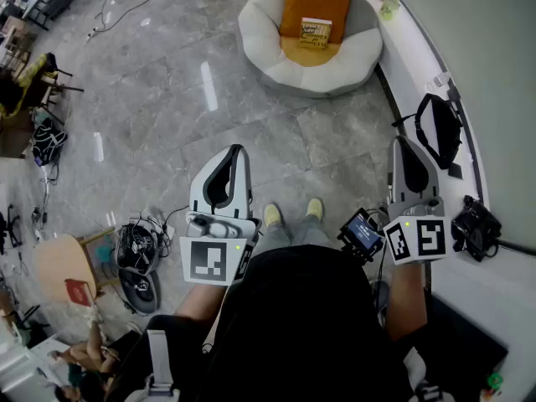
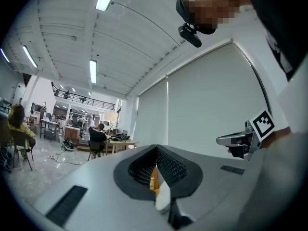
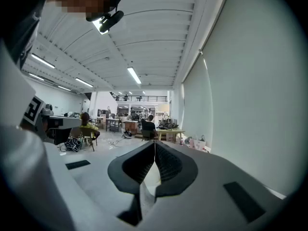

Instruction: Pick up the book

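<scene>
The book (image 1: 316, 33) stands propped against an orange cushion (image 1: 316, 2) on a white beanbag chair (image 1: 276, 57). It is well ahead of both grippers and roughly between the lines they point along. Propped up like that, its cover faces me and its top edge is free, so I judge an edge pinch is possible once I walk up to it.

My left gripper (image 1: 239, 151) is held level with its jaws pressed together on nothing, and a sliver of orange shows past the tips in its own view. My right gripper (image 1: 400, 141) is also closed and empty, tipped slightly down.

The open floor (image 1: 167, 99) between me and the chair looks free. Off the right gripper's outer side, a black bag (image 1: 440, 128) lies on the curved white desk (image 1: 419, 48). Coiled cables (image 1: 138, 245) lie on the floor beside the left gripper, away from my path.
</scene>
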